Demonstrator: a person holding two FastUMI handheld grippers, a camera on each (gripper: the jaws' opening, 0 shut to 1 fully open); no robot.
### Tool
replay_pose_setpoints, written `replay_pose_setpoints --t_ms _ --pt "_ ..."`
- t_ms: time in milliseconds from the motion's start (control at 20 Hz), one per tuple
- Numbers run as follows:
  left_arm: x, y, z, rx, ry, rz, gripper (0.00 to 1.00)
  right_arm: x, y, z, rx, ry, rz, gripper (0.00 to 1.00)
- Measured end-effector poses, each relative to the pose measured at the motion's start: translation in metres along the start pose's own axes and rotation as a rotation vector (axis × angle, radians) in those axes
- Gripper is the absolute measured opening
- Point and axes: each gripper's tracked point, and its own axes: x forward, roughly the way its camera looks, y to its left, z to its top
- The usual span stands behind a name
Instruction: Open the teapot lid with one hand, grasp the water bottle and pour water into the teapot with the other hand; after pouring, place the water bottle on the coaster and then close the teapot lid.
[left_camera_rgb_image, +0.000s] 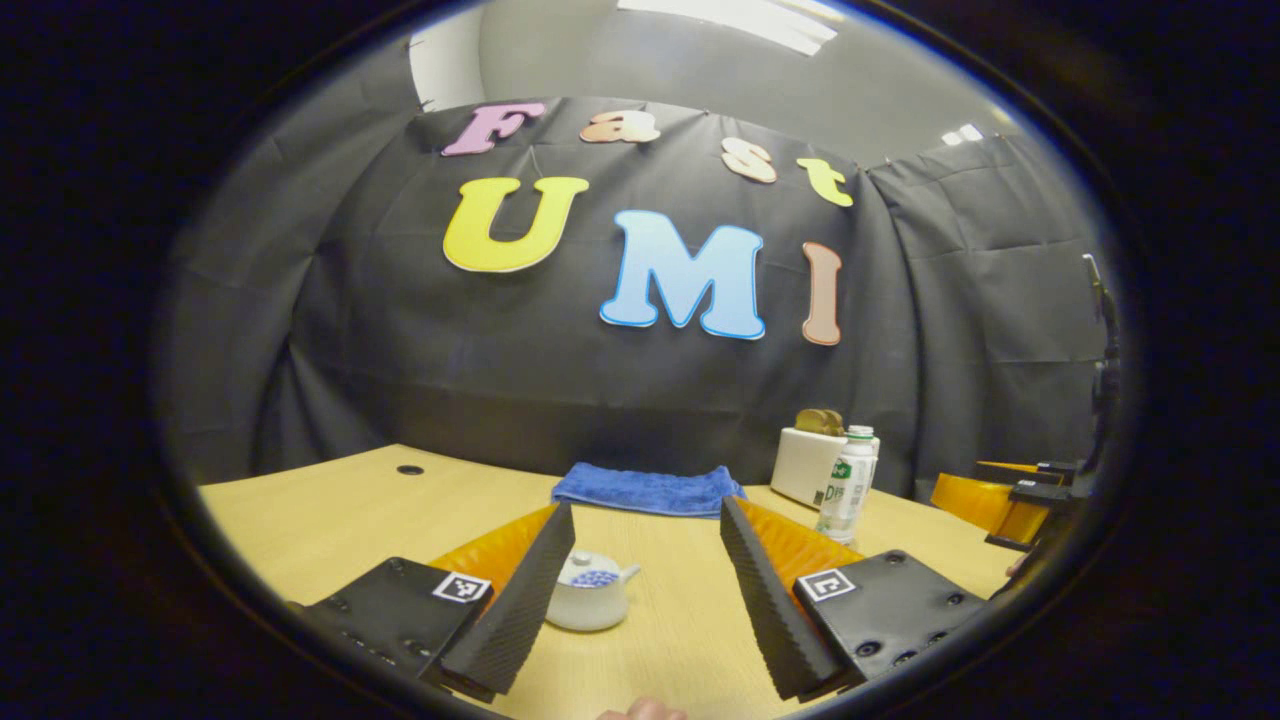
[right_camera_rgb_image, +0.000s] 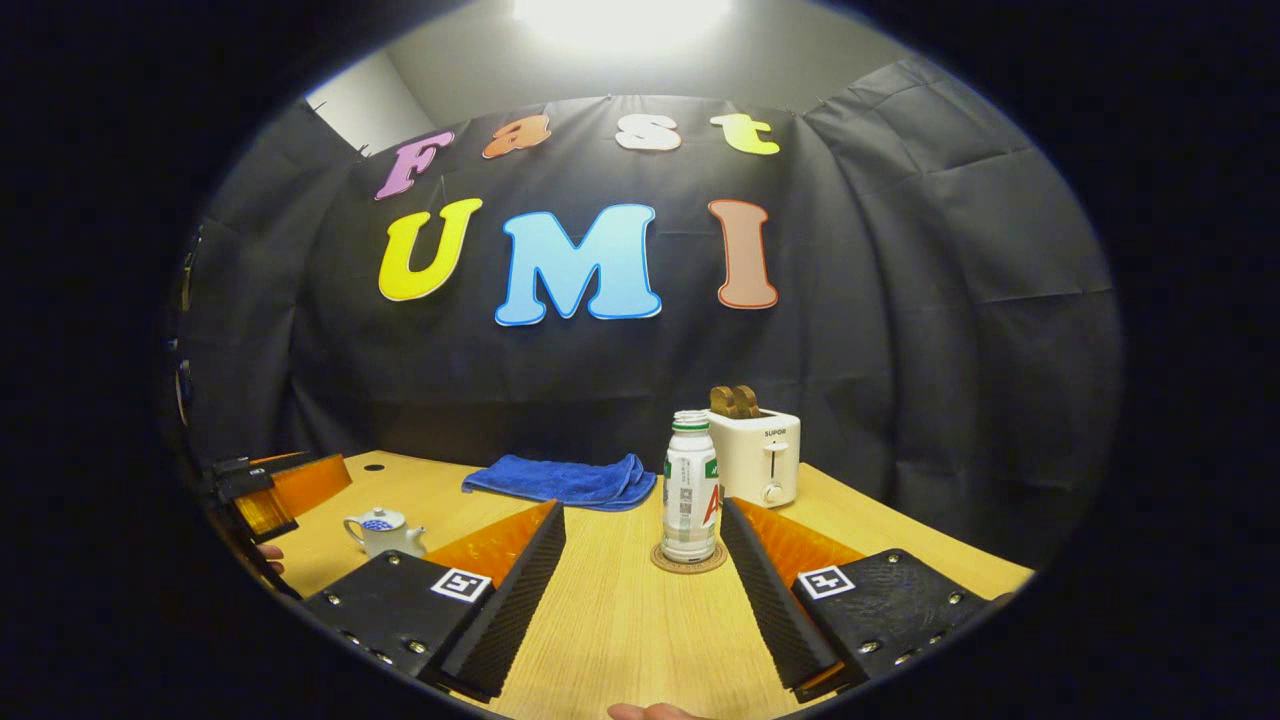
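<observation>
A small white teapot (left_camera_rgb_image: 590, 592) with a blue pattern stands on the wooden table (left_camera_rgb_image: 330, 510), its lid on, just beyond my left gripper (left_camera_rgb_image: 646, 505) and close to the left finger. That gripper is open and holds nothing. The water bottle (right_camera_rgb_image: 690, 490), white-capped with a green and white label, stands upright on a round coaster (right_camera_rgb_image: 688, 560). It sits a little ahead of my open right gripper (right_camera_rgb_image: 642, 508), closer to the right finger and untouched. The right gripper view also has the teapot (right_camera_rgb_image: 382, 530) at the left, with the left gripper (right_camera_rgb_image: 270, 490) near it.
A folded blue towel (right_camera_rgb_image: 560, 480) lies at the back of the table near the black cloth wall. A white toaster (right_camera_rgb_image: 755, 455) with toast in it stands behind the bottle. A round cable hole (left_camera_rgb_image: 410, 469) is at the back left.
</observation>
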Motion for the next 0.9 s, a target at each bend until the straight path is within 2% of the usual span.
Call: replay_pose_setpoints --t_ms 150,350,600,750,900 --pt "-0.018 -0.025 -0.01 0.065 -0.005 -0.006 0.99 -0.015 0.019 -0.019 -0.012 0.03 0.015 0.96" --pt "-0.024 -0.038 -0.03 0.095 0.02 0.02 0.99 -0.025 0.042 -0.041 0.0 0.058 0.039 0.96" --pt "-0.022 -0.041 -0.061 0.066 0.085 0.028 0.99 -0.02 0.043 -0.06 0.008 0.083 0.019 0.96" --pt "-0.028 -0.04 -0.059 0.121 0.082 0.05 0.99 -0.018 0.042 -0.059 0.002 0.055 0.0 0.96" --pt "-0.026 -0.041 -0.058 0.114 0.079 0.051 1.0 -0.015 0.044 -0.058 -0.025 0.05 -0.013 0.96"
